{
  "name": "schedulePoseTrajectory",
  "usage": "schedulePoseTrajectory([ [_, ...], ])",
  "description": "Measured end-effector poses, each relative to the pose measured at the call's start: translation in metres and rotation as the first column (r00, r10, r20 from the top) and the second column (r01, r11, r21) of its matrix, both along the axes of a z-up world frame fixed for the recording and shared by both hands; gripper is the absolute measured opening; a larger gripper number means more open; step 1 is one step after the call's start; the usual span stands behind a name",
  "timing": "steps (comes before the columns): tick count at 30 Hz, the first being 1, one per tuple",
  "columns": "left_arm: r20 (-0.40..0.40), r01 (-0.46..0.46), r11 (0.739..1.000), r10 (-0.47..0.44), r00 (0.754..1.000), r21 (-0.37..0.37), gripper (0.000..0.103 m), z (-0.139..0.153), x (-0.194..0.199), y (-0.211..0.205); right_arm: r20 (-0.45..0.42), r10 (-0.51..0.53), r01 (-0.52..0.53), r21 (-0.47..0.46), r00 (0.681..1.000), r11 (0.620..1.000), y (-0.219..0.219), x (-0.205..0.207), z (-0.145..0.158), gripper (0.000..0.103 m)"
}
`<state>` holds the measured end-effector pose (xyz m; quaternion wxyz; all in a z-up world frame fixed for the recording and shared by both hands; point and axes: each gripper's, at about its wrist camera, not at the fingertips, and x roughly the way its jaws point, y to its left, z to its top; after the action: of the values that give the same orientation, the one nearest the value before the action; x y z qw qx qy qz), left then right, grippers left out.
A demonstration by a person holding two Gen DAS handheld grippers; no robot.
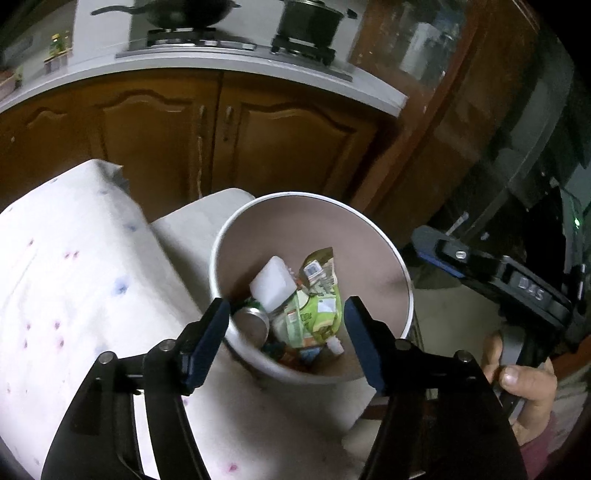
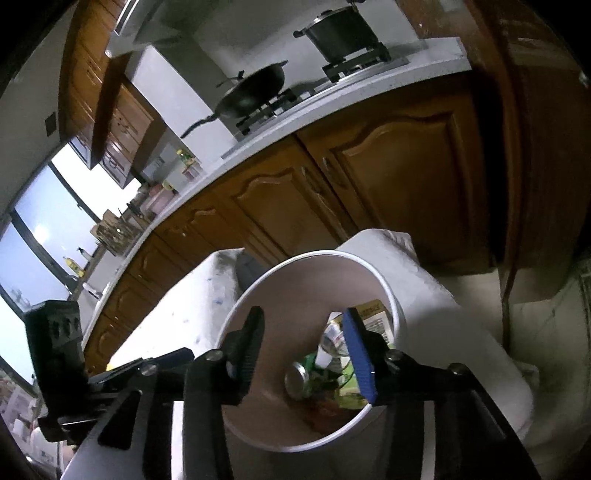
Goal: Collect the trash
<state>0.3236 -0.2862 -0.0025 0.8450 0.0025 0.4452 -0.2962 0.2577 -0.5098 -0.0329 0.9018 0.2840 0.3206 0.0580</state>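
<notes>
A white round bin (image 1: 295, 229) stands below both grippers, beside a cloth-covered table. Inside lie a white block (image 1: 273, 282), a green pouch (image 1: 321, 314), a metal can (image 1: 253, 325) and other wrappers. My left gripper (image 1: 288, 314) hovers over the bin's near side, open, with nothing between its blue pads. In the right wrist view the same bin (image 2: 266, 406) holds the can (image 2: 297, 380) and a yellow-labelled box (image 2: 375, 317). My right gripper (image 2: 303, 317) is over the bin mouth, also open and holding nothing.
A white dotted tablecloth (image 1: 74, 277) lies left of the bin. Wooden cabinet doors (image 1: 166, 147) run behind, under a pale countertop (image 1: 369, 88) with a wok (image 2: 255, 92) and a pot (image 2: 340, 33) on a stove. A person's hand (image 1: 524, 384) shows at the right.
</notes>
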Motion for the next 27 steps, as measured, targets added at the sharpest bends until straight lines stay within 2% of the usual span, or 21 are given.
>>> schedulePoseTrajectory([
  [2,0.0,-0.024,1.0,0.024,1.0,-0.014,0.069,0.0,-0.004,0.011,0.025,-0.005,0.005,0.01,1.0,1.0,0.003,-0.007,0.003,0.06],
  [7,-0.005,-0.089,0.995,0.089,0.996,-0.054,0.071,0.002,-0.018,0.043,0.072,-0.026,0.024,0.019,0.997,1.0,0.015,-0.024,0.011,0.072],
  [11,0.017,-0.159,0.983,0.161,0.987,-0.092,0.077,0.008,-0.034,0.072,0.099,-0.038,0.034,0.034,0.994,0.999,0.028,-0.038,0.014,0.083],
  [14,0.031,-0.192,0.973,0.198,0.98,-0.127,0.078,0.012,-0.048,0.091,0.111,-0.038,0.033,0.044,0.993,0.998,0.04,-0.048,0.015,0.086],
  [20,0.09,-0.236,0.962,0.249,0.964,-0.135,0.083,0.019,-0.078,0.119,0.137,-0.029,0.025,0.033,0.99,0.999,0.068,-0.072,0.016,0.091],
  [27,0.163,-0.261,0.957,0.28,0.946,-0.126,0.085,0.024,-0.113,0.147,0.203,-0.044,0.055,-0.047,0.978,0.997,0.106,-0.11,0.025,0.096],
])
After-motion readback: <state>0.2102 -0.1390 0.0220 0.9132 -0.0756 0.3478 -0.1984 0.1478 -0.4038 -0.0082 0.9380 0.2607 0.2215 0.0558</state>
